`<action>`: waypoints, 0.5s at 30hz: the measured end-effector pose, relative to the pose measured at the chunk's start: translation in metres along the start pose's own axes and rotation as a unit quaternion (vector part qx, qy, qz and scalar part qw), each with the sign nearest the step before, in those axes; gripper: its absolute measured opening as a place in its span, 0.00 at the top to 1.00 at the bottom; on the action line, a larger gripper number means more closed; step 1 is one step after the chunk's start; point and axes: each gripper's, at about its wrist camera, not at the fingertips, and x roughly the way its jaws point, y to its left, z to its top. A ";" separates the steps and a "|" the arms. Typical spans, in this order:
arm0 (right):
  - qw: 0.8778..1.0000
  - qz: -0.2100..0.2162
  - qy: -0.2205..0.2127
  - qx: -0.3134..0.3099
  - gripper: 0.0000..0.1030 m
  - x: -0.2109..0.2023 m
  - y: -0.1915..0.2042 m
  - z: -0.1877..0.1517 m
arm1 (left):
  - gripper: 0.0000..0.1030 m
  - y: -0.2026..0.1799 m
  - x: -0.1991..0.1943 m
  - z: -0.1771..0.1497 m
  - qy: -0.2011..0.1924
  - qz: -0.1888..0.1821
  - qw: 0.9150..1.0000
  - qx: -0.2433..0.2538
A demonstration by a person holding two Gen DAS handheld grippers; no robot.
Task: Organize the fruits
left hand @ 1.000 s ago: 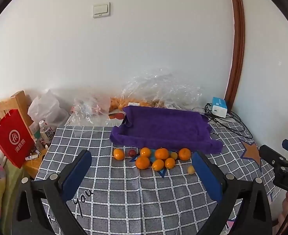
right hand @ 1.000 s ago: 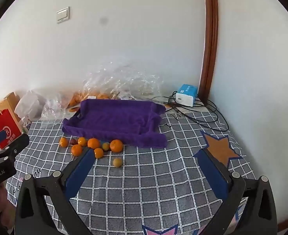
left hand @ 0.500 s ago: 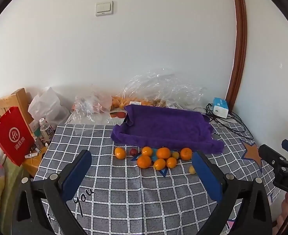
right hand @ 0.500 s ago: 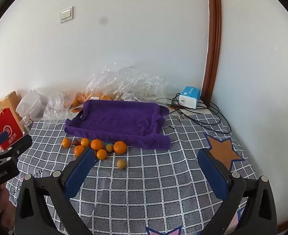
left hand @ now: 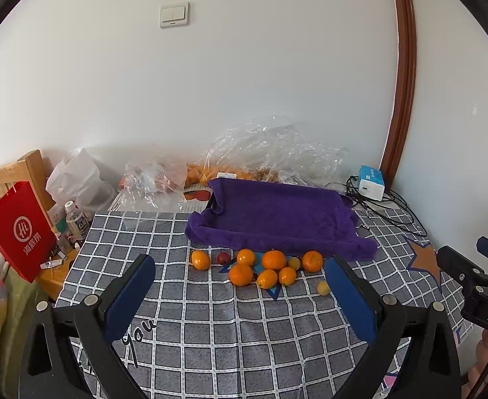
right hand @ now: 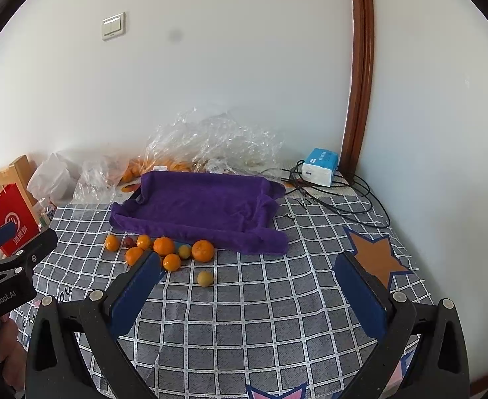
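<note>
both your grippers are wide open with nothing in them, left gripper (left hand: 240, 294) and right gripper (right hand: 247, 286) hovering over the checked tablecloth (left hand: 210, 326). the oranges (left hand: 273, 260) sit bunched just in front of the purple tray (left hand: 277, 216), touching each other. one small yellow fruit (right hand: 205, 278) sits apart, a bit nearer you than that bunch.

Your left gripper (left hand: 240, 286) and right gripper (right hand: 247, 282) share one build: black plastic frames, silver screws at the pivots, flat blue pads lining the jaws. White lettering marks the housings, "GenRobot.AI" on the left, "DAS" on the right.
</note>
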 end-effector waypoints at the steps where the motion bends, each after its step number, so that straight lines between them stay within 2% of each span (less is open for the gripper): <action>1: 1.000 0.001 0.001 0.001 0.00 0.000 0.000 0.000 | 0.00 0.001 -0.001 0.000 0.001 -0.001 1.000 -0.001; 15: 1.000 0.003 -0.002 -0.003 0.00 0.001 0.003 -0.002 | 0.00 0.009 0.000 0.002 0.000 0.003 1.000 -0.007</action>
